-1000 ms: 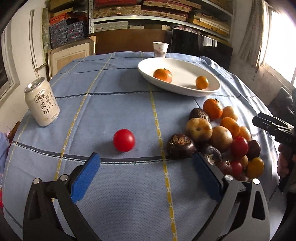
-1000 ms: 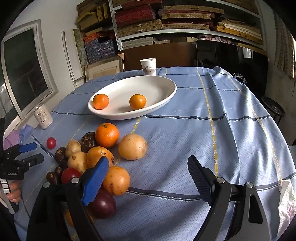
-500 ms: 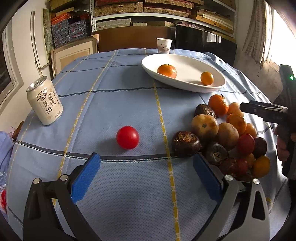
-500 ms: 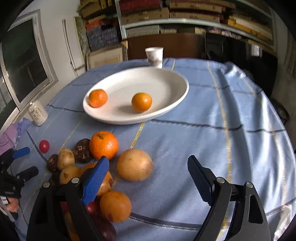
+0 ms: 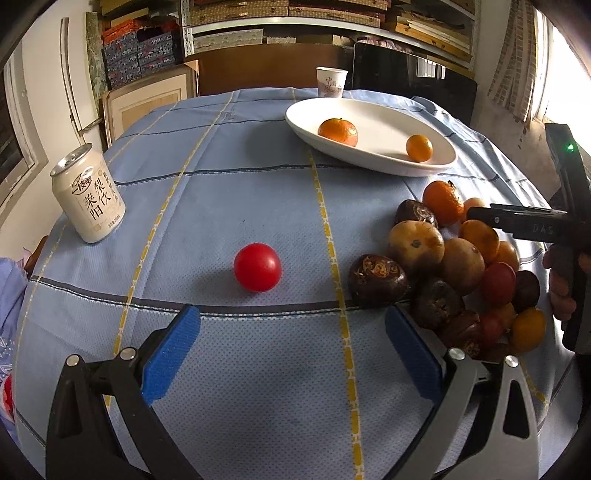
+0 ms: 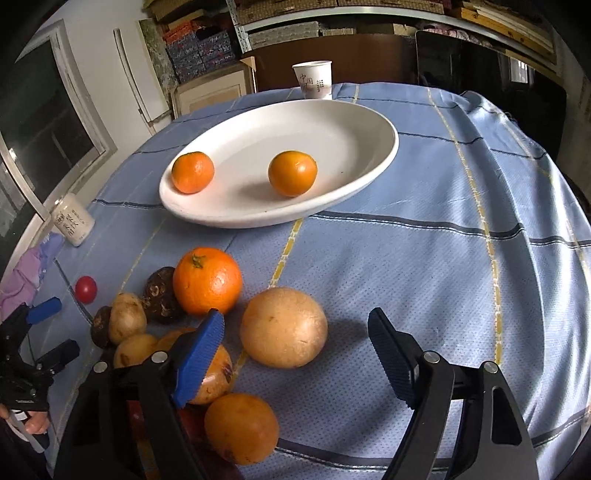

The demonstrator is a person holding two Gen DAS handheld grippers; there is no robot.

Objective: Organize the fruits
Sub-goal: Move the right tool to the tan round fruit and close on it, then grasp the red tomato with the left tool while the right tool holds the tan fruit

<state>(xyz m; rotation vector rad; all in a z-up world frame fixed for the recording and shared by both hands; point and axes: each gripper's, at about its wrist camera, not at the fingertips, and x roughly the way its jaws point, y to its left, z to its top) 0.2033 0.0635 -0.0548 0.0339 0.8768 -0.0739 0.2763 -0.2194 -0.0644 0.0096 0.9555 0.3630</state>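
Two oranges (image 6: 291,172) in white dish (image 6: 369,166), blue checked tablecloth (image 5: 240,192), cluttered shelves (image 5: 295,22), left gripper (image 5: 291,354) gaping empty, right gripper (image 6: 295,350) closing, nothing gripped

Right gripper (image 6: 295,347) hangs over the tabletop (image 6: 443,266), jaws closing around a tan round fruit (image 6: 283,328) without touching it; two oranges sit in the white dish (image 6: 369,173) beyond.

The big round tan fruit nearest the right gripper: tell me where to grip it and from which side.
Grip the big round tan fruit across its widest middle, coming from above and the near side, where the right gripper already stands, its jaws closing with nothing pressed yet. The fruit is smooth and round, so a lower or higher hold would probably slip. Its right flank is free; the large orange crowds its left.
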